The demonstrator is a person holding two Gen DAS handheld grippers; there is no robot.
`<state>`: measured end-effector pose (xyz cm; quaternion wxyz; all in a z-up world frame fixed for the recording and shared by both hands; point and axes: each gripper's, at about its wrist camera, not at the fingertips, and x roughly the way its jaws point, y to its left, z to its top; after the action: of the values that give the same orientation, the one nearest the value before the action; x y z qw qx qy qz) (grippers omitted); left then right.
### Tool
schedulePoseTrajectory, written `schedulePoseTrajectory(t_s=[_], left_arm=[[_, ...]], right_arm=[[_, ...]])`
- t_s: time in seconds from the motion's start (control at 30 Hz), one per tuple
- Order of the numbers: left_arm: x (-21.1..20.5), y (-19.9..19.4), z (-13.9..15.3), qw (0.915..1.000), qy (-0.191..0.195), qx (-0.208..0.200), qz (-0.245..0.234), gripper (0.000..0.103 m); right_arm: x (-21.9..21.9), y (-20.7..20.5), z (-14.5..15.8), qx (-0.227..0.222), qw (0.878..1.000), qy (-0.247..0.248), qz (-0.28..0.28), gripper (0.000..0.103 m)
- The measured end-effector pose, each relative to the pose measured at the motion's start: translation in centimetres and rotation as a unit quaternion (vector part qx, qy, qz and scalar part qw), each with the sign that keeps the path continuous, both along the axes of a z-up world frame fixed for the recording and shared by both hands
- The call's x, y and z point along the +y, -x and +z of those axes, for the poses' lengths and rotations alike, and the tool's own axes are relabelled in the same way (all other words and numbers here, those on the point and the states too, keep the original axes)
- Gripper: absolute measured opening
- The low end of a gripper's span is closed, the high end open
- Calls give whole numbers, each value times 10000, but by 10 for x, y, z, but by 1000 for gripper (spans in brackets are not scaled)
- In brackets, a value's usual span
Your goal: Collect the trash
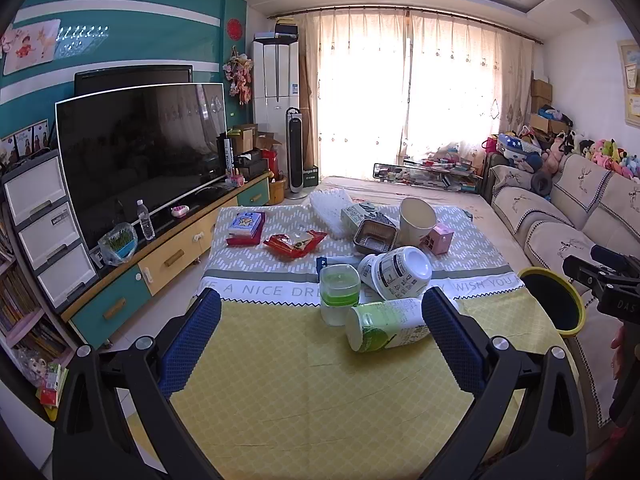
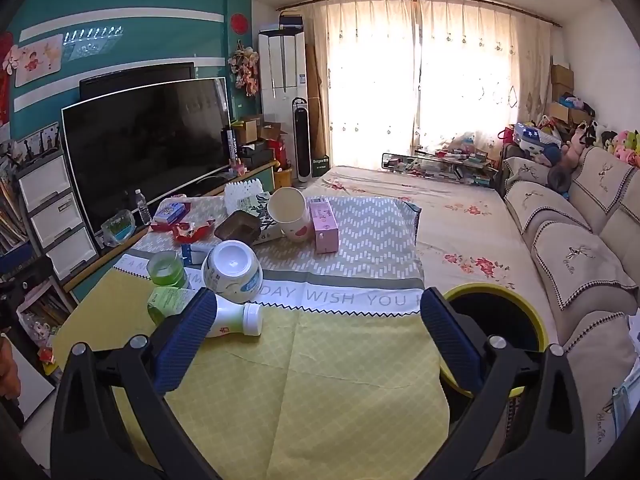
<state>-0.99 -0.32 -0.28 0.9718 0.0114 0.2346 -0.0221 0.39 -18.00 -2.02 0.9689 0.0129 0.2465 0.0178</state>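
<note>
Trash lies on a table with a yellow cloth (image 1: 296, 392). A green-and-white bottle (image 1: 384, 322) is on its side, with a green clear cup (image 1: 339, 294) and a tipped white tub (image 1: 396, 274) just behind. My left gripper (image 1: 322, 340) is open, its blue pads either side of the bottle's near end without touching. My right gripper (image 2: 318, 340) is open over bare cloth, and its left pad hides part of the bottle (image 2: 236, 320). A yellow-rimmed black bin (image 2: 472, 290) stands at the table's right edge.
Farther back lie a foil tray (image 1: 374, 236), a paper cup (image 1: 416, 220), a pink box (image 1: 438, 238), a red wrapper (image 1: 294, 242) and a small blue box (image 1: 246, 226). A TV cabinet (image 1: 176, 256) runs along the left, a sofa (image 2: 576, 264) along the right.
</note>
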Motion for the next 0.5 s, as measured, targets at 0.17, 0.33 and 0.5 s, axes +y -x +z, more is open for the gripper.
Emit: schedulePoseTrajectory(t_s=[0.17,0.33,0.5], left_arm=[[1,0,-1,10000,19,7,-20,99],[3,-1,-2,10000,55,14,-23,99],[3,-1,-3,10000,50,21,-14,99]], right_arm=[[1,-1,0,13,10000,4,42,97],[4,-1,0,16,10000,17,39,97],[5,-1,-2,19,10000,19,44,97]])
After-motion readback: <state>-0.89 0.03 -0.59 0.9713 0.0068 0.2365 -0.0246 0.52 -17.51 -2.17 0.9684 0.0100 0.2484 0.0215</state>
